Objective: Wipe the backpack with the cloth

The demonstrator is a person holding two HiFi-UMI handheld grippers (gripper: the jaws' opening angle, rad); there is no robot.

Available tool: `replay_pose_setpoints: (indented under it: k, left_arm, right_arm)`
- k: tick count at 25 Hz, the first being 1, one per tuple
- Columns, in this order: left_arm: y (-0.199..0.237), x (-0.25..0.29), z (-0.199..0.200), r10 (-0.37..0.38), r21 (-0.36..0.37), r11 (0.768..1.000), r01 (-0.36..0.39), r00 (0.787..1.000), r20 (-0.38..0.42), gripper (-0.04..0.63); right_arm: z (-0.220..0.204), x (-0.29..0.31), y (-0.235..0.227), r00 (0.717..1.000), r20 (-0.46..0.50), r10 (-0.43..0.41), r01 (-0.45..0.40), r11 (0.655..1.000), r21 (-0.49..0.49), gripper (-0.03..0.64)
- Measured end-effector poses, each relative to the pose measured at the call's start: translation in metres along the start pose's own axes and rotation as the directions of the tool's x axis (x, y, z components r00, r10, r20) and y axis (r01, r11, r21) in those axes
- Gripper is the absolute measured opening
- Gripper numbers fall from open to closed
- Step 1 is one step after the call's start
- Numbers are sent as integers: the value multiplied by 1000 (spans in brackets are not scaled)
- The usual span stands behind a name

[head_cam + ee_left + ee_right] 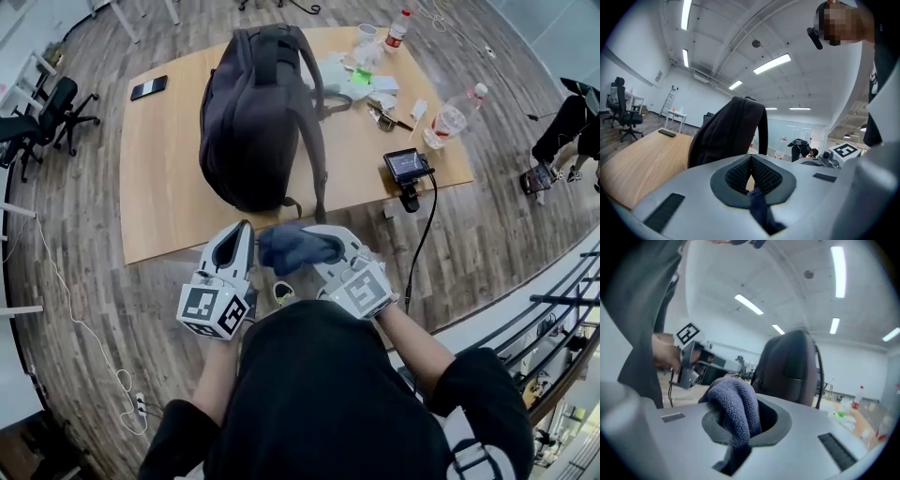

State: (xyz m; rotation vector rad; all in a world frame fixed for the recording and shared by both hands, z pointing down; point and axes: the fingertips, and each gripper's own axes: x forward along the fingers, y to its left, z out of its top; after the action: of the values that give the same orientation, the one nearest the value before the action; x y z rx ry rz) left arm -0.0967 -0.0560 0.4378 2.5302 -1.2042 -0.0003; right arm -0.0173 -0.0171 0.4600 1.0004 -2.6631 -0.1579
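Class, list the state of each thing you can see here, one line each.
left gripper: shut on cloth corner
right gripper: shut on cloth
cloth: bunched, held in air by both grippers
backpack: standing upright on the table
clear bottle: cap on
phone: lying flat, screen dark

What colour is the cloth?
The cloth is dark bluish-grey. It shows best in the right gripper view.

backpack [253, 122] lies on the table [164, 197], phone [149, 87] left, bottle [452, 117] right.
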Motion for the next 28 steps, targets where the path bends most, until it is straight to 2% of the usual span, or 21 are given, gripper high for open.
replay_pose_setpoints:
  k: [3,6,9,13,28]
  left_arm:
    - [-29,12,0,-13,-2,1000,13,1000,18,15]
    - [-57,28,-5,-29,-5,1000,30,999,24,15]
    - [-79,43,-11,-44,-10,999,44,999,15,15]
    - [-104,54,-17,-69,5,998,69,998,-4,15]
    - [-153,64,-41,-45,14,999,45,999,-23,15]
  right_arm:
    - [1,-33,-37,988,78,-133,112,967,229,29]
    - [-3,-66,-66,967,99,-235,195,931,310,29]
    - [-7,-91,-82,951,110,-288,239,915,326,29]
    - [-11,-113,-87,942,113,-316,261,901,347,29]
    - [-29,-149,-86,949,145,-281,214,909,357,30]
